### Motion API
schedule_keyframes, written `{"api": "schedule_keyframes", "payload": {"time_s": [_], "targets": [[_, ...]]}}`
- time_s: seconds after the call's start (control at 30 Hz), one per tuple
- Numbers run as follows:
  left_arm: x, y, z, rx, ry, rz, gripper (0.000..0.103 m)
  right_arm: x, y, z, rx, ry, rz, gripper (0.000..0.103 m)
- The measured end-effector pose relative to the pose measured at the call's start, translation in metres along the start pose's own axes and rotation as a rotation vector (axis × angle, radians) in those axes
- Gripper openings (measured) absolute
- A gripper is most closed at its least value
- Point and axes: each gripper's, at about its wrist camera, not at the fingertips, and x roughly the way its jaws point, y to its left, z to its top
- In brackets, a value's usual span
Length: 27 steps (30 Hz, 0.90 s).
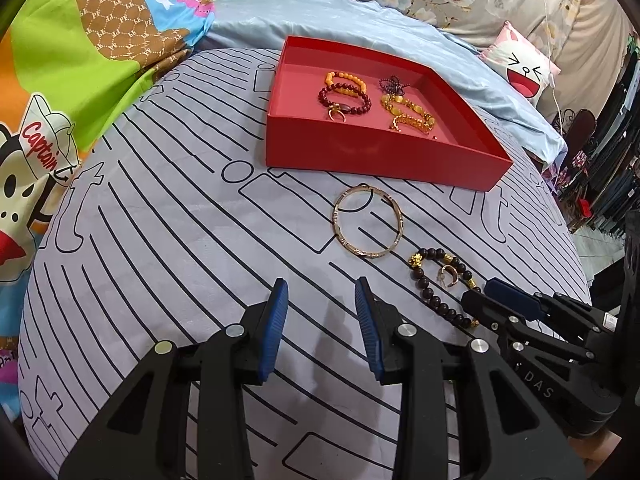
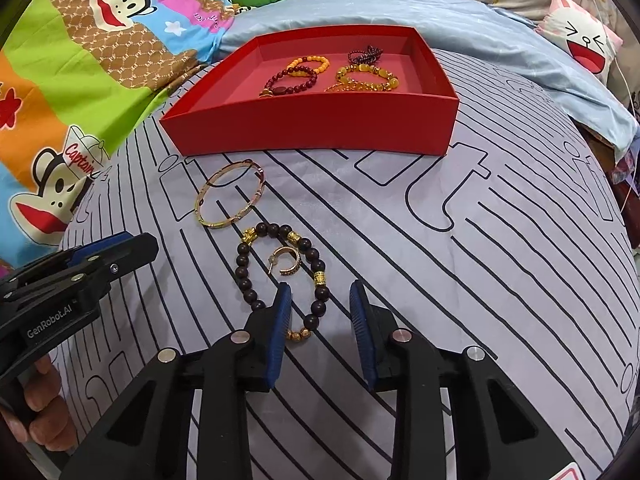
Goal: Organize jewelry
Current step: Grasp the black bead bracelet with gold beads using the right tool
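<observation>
A red box (image 1: 372,148) (image 2: 304,128) sits on the striped bed cover and holds several bead bracelets (image 1: 344,94) (image 2: 296,76). In front of it lie a gold bangle (image 1: 367,222) (image 2: 230,196), a dark bead bracelet (image 1: 434,276) (image 2: 280,276) and a gold hoop earring (image 1: 448,276) (image 2: 286,266) inside the bracelet's loop. My left gripper (image 1: 322,296) is open and empty, just short of the bangle. My right gripper (image 2: 318,296) is open, its fingers over the near part of the dark bracelet.
The striped grey cover (image 1: 160,240) lies over a bed. A colourful monkey-print quilt (image 1: 60,80) is bunched on the left. A light blue sheet (image 1: 400,24) and a cartoon pillow (image 1: 520,68) lie behind the box. The bed edge drops off on the right.
</observation>
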Motion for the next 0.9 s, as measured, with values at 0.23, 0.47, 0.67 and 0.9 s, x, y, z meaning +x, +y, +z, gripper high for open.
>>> {"api": "schedule_keyframes", "payload": {"time_s": [0.23,0.47,0.67,0.9], "targets": [[0.003,0.000,0.000,0.001,0.011,-0.001,0.033,0.001,0.004,-0.001,-0.036,-0.010,-0.043,0.017],[0.003,-0.002,0.001,0.004,0.012,-0.002,0.034,0.000,-0.001,-0.001,-0.029,-0.004,-0.042,0.007],[0.005,-0.004,0.004,0.005,0.015,0.003,0.034,-0.007,-0.004,0.006,0.006,-0.016,-0.002,0.007],[0.007,-0.005,0.010,0.009,0.012,0.004,0.034,-0.034,0.006,0.035,-0.012,-0.104,0.050,0.007]]}}
